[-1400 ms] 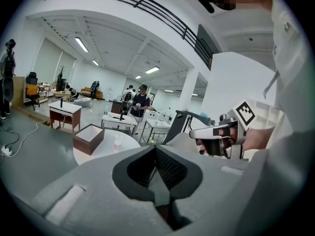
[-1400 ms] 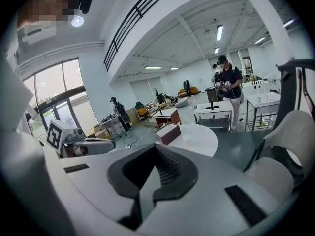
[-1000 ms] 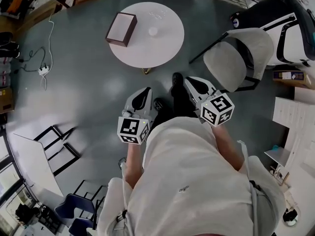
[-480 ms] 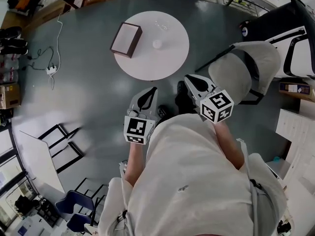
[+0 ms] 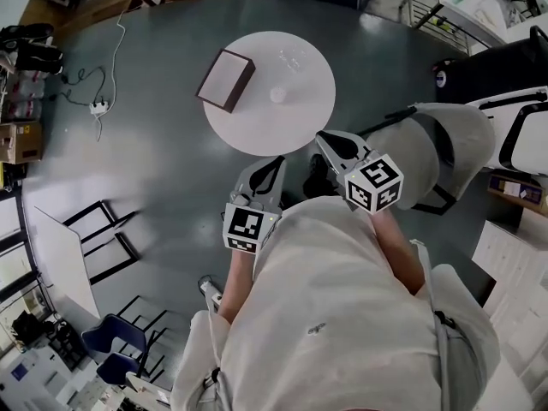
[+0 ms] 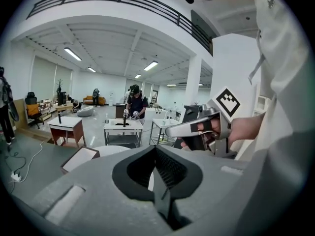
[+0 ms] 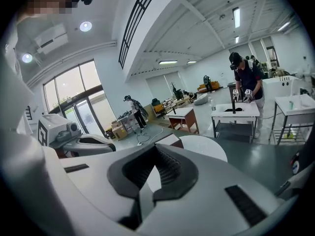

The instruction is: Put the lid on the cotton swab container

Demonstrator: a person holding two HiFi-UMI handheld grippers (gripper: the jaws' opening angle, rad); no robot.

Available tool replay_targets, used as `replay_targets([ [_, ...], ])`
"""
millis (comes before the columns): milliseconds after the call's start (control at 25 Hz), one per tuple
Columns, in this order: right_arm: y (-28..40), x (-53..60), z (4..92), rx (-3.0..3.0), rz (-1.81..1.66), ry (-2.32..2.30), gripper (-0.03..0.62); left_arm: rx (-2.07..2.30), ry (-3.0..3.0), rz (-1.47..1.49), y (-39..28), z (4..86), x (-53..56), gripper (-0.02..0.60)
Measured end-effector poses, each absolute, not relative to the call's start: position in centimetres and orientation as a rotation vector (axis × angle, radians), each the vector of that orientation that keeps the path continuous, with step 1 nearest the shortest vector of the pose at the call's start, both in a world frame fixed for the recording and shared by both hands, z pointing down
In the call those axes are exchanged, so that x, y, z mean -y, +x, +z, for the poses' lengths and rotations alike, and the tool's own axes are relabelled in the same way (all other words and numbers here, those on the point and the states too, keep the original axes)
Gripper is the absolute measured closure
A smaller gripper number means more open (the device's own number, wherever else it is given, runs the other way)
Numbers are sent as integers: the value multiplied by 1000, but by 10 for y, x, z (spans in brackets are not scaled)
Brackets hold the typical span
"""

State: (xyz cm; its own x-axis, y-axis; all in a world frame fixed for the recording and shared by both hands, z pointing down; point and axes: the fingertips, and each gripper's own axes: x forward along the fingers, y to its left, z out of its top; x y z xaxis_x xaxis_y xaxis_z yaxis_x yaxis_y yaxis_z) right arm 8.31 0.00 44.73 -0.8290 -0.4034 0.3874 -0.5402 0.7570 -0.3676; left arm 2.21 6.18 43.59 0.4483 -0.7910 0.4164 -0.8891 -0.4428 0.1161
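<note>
Person: loose, pale off-white top (image 5: pixel 342 315) with short, wide sleeves (image 5: pixel 201 349).
Left tongs (image 5: pixel 277 161): light grey shell; dark ribbed pads (image 6: pixel 168 169) sit in a black-lined pocket.
Right tongs (image 5: pixel 323 137): white shell with the same dark ribbed pads (image 7: pixel 169 167).
Behind each pair of tongs is 1 white cube with black square markers: left cube (image 5: pixel 249 228), right cube (image 5: pixel 374 183).
</note>
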Motion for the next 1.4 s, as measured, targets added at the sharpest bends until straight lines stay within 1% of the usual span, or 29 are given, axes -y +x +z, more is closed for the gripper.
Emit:
replay_targets([
  [320,92,29,453,2672,713,638,588,1456,2261,447,35,455,-36,574],
  [560,104,38,474,2640,802,603,588,1436,2184,528,49,476,-32,574],
  [880,113,36,490,2600,891,664,588,1377,2136,578,47,498,-31,574],
  [1000,118,40,491,2586,900,730,588,1363,2154,618,38,504,-19,572],
  [1160,121,54,483,2578,882,841,588,1428,2201,664,3,497,12,572],
  [1400,100,63,465,2568,834,926,588,1449,2269,655,-32,486,46,572],
])
